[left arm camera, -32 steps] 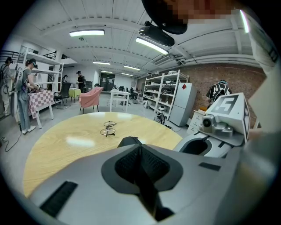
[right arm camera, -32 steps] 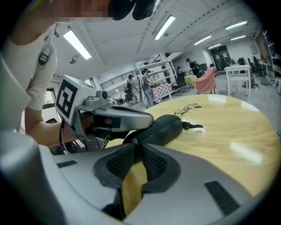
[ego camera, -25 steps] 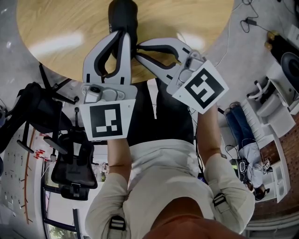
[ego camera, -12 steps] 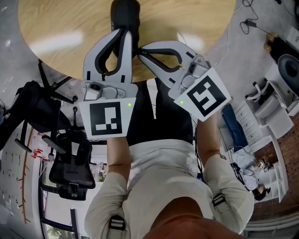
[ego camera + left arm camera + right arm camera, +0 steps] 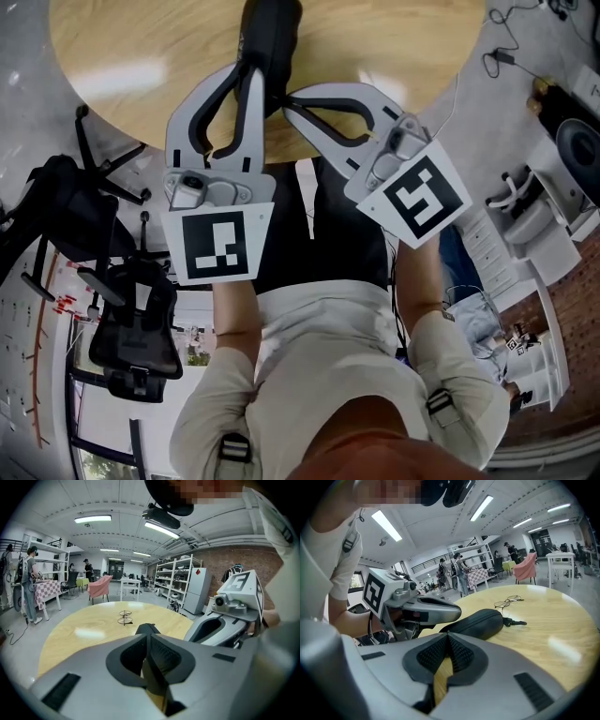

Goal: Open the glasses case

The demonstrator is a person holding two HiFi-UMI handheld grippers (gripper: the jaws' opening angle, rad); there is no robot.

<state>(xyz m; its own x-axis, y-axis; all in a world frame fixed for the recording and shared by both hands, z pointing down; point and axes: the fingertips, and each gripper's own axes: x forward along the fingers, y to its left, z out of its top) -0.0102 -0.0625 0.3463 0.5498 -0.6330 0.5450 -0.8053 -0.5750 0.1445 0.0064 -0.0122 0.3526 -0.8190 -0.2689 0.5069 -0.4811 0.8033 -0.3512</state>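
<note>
A black zipped glasses case (image 5: 270, 33) lies on the round wooden table (image 5: 141, 56), closed. My left gripper (image 5: 253, 71) is shut, its tip touching or just short of the case's near end. My right gripper (image 5: 286, 97) is shut too, just to the right of that end. In the left gripper view the shut jaws (image 5: 147, 633) hide most of the case (image 5: 146, 627). The right gripper view shows the whole case (image 5: 480, 623) beyond the shut jaws (image 5: 448, 634), with its zip pull (image 5: 516, 622) at the far end. Neither gripper holds anything.
A pair of thin-framed glasses (image 5: 508, 602) lies on the table beyond the case. Black office chairs (image 5: 131, 337) stand left of the person, near the table's edge. Cables (image 5: 506, 47) run on the floor at the right. Shelves (image 5: 183, 581) and people stand far off.
The head view has shifted a little, so the case sits further right in it. Both grippers stay shut at the case's near end.
</note>
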